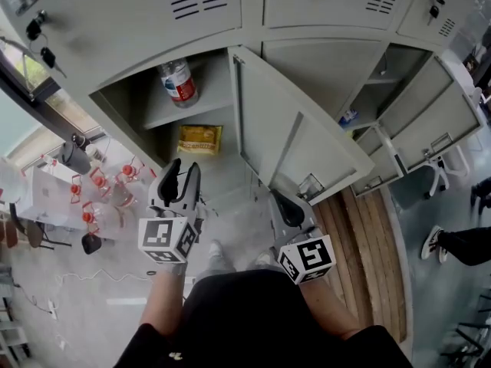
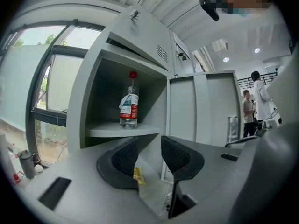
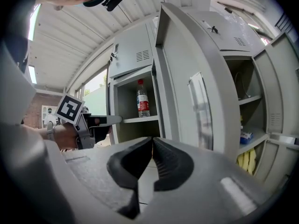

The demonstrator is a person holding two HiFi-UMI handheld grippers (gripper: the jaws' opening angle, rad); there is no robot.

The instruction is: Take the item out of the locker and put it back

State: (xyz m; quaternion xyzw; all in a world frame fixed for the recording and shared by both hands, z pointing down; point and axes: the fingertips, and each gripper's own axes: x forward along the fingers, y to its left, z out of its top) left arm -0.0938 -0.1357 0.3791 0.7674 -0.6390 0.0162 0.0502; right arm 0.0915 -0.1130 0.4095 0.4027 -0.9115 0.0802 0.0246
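The left tongs [image 2: 149,146] are released: the two ribbed pads stand apart with nothing between them, and they point at the open locker [image 2: 88,101] from just in front of it, below its shelf [image 2: 124,132]. The right tongs [image 3: 152,141] are clenched, tips pressed together on nothing, and sit in front of the locker's swung-out door [image 3: 182,78], a little farther from the opening than the left pair. In the head view both are held out from the person's body, the left tongs [image 1: 180,182] before the locker's opening and the right tongs [image 1: 288,205] by the lower edge of its door [image 1: 299,129]. The bottle [image 2: 129,101], clear with a red cap and a red and white label, stands upright on the locker's shelf, well clear of both tongs; the right gripper view shows it [image 3: 142,99] in the same spot. A yellow packet [image 1: 199,139] lies flat in the locker's compartment under the shelf. Beyond the door, the next locker [image 3: 261,92] is also open, with a blue thing [image 3: 246,136] on its shelf and yellow things [image 3: 247,160] beneath. Past the door's far side, two people [image 2: 247,111] stand well back.
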